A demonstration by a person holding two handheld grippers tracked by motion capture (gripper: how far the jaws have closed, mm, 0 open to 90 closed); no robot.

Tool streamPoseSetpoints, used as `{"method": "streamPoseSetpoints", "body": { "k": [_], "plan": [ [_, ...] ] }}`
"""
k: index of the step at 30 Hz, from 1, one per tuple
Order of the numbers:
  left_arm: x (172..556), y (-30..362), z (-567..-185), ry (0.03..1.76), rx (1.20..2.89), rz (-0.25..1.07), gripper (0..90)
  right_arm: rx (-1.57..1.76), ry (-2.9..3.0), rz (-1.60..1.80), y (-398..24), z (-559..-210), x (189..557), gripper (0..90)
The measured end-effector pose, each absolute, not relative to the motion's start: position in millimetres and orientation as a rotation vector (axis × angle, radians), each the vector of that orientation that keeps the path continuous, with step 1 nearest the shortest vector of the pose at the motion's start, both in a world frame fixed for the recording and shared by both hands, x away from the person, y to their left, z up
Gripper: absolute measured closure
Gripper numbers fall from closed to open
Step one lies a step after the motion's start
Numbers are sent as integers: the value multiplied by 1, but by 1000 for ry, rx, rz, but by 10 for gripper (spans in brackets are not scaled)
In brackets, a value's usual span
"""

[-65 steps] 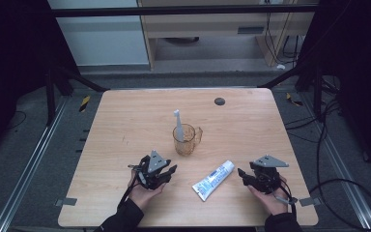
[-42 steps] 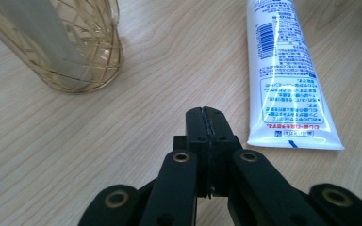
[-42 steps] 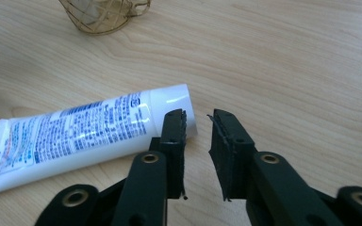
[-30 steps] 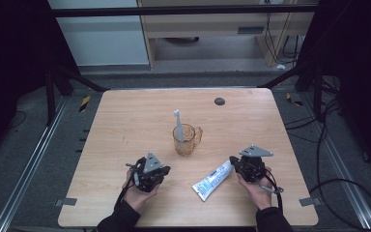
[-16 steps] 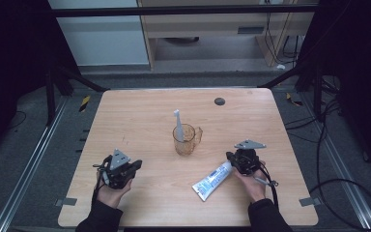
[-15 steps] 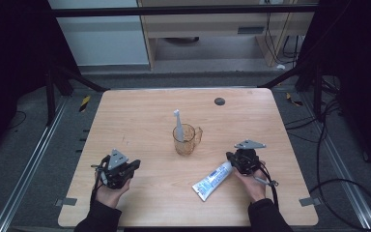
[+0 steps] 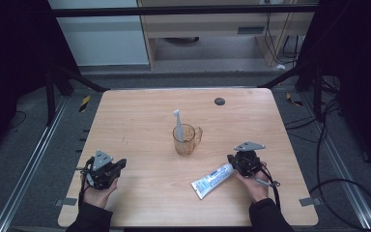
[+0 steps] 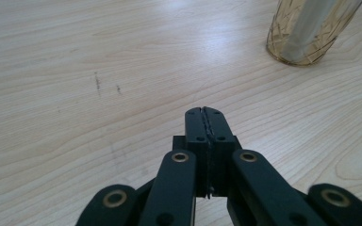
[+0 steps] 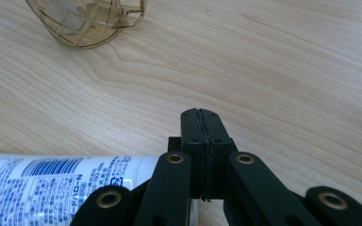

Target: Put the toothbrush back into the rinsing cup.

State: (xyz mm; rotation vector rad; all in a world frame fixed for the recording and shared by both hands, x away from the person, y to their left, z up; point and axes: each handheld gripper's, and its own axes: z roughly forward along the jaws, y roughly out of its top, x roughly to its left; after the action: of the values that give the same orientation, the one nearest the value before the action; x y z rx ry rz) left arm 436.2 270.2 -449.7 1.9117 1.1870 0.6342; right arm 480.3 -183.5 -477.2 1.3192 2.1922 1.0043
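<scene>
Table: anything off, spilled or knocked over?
Nothing stands out. The cup stands upright with the toothbrush in it, the toothpaste tube lies flat beside the right claw, and the table looks dry.

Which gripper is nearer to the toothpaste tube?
Right. The right gripper sits at the toothpaste tube, right beside its upper end, fingers shut. The left gripper rests far off toward the table's left side.

Bare desk (image 7: 135,125) lies ahead of the left gripper (image 8: 202,115); the toothpaste tube (image 7: 211,180) lies close beside the right gripper (image 9: 200,117), the amber mug (image 7: 185,140) farther ahead.
</scene>
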Motion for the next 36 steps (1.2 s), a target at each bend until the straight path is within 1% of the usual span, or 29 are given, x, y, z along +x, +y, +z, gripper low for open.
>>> {"method": "streamPoseSetpoints", "body": {
  "k": [18, 36],
  "plan": [
    [439, 279, -455, 1229, 1908, 631, 890, 1297, 2242, 969, -193, -475, 459, 896],
    [442, 282, -458, 1261, 1941, 626, 893, 1290, 2315, 986, -198, -473, 439, 896]
  ]
}}
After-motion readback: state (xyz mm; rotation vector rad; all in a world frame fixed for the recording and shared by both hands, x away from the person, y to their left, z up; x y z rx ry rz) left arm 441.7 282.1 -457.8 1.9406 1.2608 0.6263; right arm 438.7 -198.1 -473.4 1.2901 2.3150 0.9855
